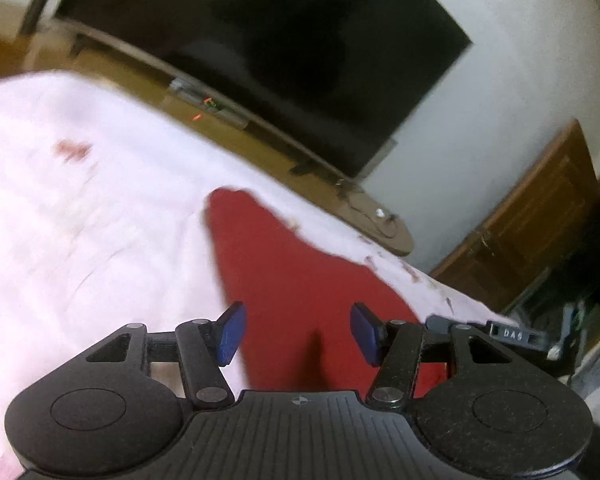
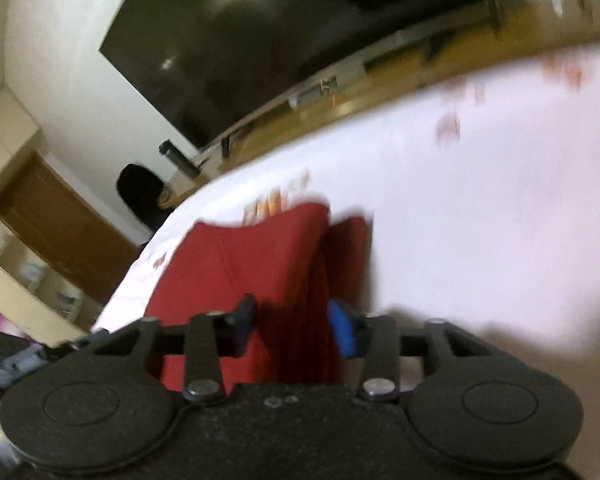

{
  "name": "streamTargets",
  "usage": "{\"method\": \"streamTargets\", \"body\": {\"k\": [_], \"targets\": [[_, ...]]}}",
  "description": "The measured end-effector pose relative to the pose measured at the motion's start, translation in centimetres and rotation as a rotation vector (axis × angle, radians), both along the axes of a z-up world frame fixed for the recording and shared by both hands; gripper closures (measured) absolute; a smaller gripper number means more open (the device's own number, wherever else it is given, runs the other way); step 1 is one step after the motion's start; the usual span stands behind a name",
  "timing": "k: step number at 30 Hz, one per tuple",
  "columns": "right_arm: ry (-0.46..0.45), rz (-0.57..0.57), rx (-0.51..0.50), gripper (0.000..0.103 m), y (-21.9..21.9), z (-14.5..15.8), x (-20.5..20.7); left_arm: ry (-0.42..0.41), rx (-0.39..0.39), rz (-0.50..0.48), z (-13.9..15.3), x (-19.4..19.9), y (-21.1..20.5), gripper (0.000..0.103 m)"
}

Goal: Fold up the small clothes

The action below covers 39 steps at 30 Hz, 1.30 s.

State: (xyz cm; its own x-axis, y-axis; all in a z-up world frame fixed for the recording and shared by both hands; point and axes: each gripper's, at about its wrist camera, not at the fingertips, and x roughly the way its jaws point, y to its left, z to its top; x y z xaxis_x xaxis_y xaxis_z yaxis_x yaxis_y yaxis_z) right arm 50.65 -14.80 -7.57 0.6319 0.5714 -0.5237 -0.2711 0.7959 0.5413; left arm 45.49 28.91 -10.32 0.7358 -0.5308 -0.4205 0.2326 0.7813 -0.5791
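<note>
A red garment [image 1: 284, 272] lies on a white bed sheet [image 1: 80, 220] with faint reddish prints. My left gripper [image 1: 298, 332] hovers just over its near part, blue pads wide apart and open, nothing pressed between them. In the right wrist view the same red garment [image 2: 252, 256] shows a raised fold running away from me. My right gripper [image 2: 294, 324] sits low over that fold with a narrower gap. The cloth fills the space between its pads, but they do not visibly press on it. Both views are blurred.
A large dark television [image 1: 280, 40] stands on a low wooden stand [image 1: 228, 112] beyond the far edge of the bed. A brown wooden door [image 1: 540, 216] is at the right, and a grey labelled part [image 1: 516, 334] shows beside the bed edge. A dark chair [image 2: 140, 192] stands left.
</note>
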Motion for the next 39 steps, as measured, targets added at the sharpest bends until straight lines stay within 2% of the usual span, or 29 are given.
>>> {"method": "streamTargets", "body": {"k": [4, 6, 8, 9, 10, 14, 15, 16, 17, 18, 20, 23, 25, 26, 27, 28, 29, 30, 31, 36, 39], "targets": [[-0.124, 0.079, -0.200, 0.069, 4.8, 3.0, -0.5, -0.012, 0.108, -0.060, 0.6, 2.4, -3.7, 0.047], [-0.156, 0.108, -0.317, 0.071, 7.4, 2.8, 0.0, -0.018, 0.137, -0.057, 0.6, 3.0, -4.8, 0.047], [-0.181, 0.064, -0.426, 0.069, 9.0, 2.3, 0.4, -0.031, 0.159, -0.048, 1.0, 3.3, -5.1, 0.047], [-0.173, 0.013, -0.434, 0.061, 9.0, 2.0, 0.7, -0.036, 0.168, -0.041, 1.2, 3.0, -5.2, 0.047], [-0.144, -0.031, -0.392, 0.055, 8.3, 1.8, 1.4, -0.039, 0.178, -0.034, 1.4, 3.2, -5.5, 0.047], [-0.049, -0.106, -0.274, 0.048, 6.2, 0.6, 3.2, -0.023, 0.198, -0.003, 1.4, 3.4, -5.5, 0.047], [-0.020, -0.096, -0.228, 0.052, 5.5, 0.0, 3.5, -0.013, 0.203, -0.002, 1.3, 3.3, -5.6, 0.047], [-0.002, -0.078, -0.179, 0.081, 5.0, -0.6, 3.6, -0.002, 0.208, 0.000, 1.1, 3.6, -5.8, 0.047], [0.004, -0.042, -0.118, 0.095, 4.5, -0.9, 3.4, 0.005, 0.218, -0.006, 1.0, 3.8, -6.2, 0.047], [-0.015, -0.041, -0.122, 0.094, 4.4, -0.7, 3.1, 0.002, 0.234, -0.016, 1.0, 4.0, -6.6, 0.047], [-0.088, -0.061, -0.219, 0.095, 4.8, -0.5, 1.9, 0.003, 0.282, -0.032, 0.8, 4.4, -7.8, 0.047], [-0.071, -0.094, -0.325, 0.095, 5.4, -1.9, 2.2, -0.020, 0.393, -0.047, 0.7, 4.8, -10.1, 0.047], [-0.046, -0.085, -0.345, 0.090, 5.7, -2.4, 2.3, -0.031, 0.444, -0.055, 1.3, 4.5, -10.9, 0.043], [-0.025, -0.085, -0.338, 0.089, 5.7, -2.2, 2.4, -0.034, 0.451, -0.051, 1.8, 4.2, -10.8, 0.041], [-0.014, -0.092, -0.333, 0.083, 5.6, -1.6, 2.4, -0.041, 0.448, -0.043, 2.5, 3.7, -10.5, 0.038], [-0.023, -0.108, -0.341, 0.072, 5.4, -0.6, 1.8, -0.047, 0.435, -0.032, 3.2, 2.8, -10.0, 0.035], [-0.048, -0.117, -0.351, 0.066, 5.3, 0.2, 0.9, -0.055, 0.420, -0.022, 3.8, 1.9, -9.5, 0.029], [-0.081, -0.123, -0.359, 0.049, 5.3, 1.0, 0.0, -0.069, 0.405, -0.007, 4.6, 0.8, -9.1, 0.025], [-0.112, -0.120, -0.357, 0.040, 5.0, 2.1, -1.3, -0.084, 0.393, 0.007, 5.3, -0.6, -8.7, 0.022], [-0.157, -0.101, -0.365, 0.041, 4.8, 5.8, -7.6, -0.111, 0.378, 0.080, 8.8, -8.4, -7.5, 0.002], [-0.197, -0.106, -0.395, 0.031, 5.2, 7.8, -12.8, -0.129, 0.361, 0.129, 10.7, -13.9, -7.4, 0.000]]}}
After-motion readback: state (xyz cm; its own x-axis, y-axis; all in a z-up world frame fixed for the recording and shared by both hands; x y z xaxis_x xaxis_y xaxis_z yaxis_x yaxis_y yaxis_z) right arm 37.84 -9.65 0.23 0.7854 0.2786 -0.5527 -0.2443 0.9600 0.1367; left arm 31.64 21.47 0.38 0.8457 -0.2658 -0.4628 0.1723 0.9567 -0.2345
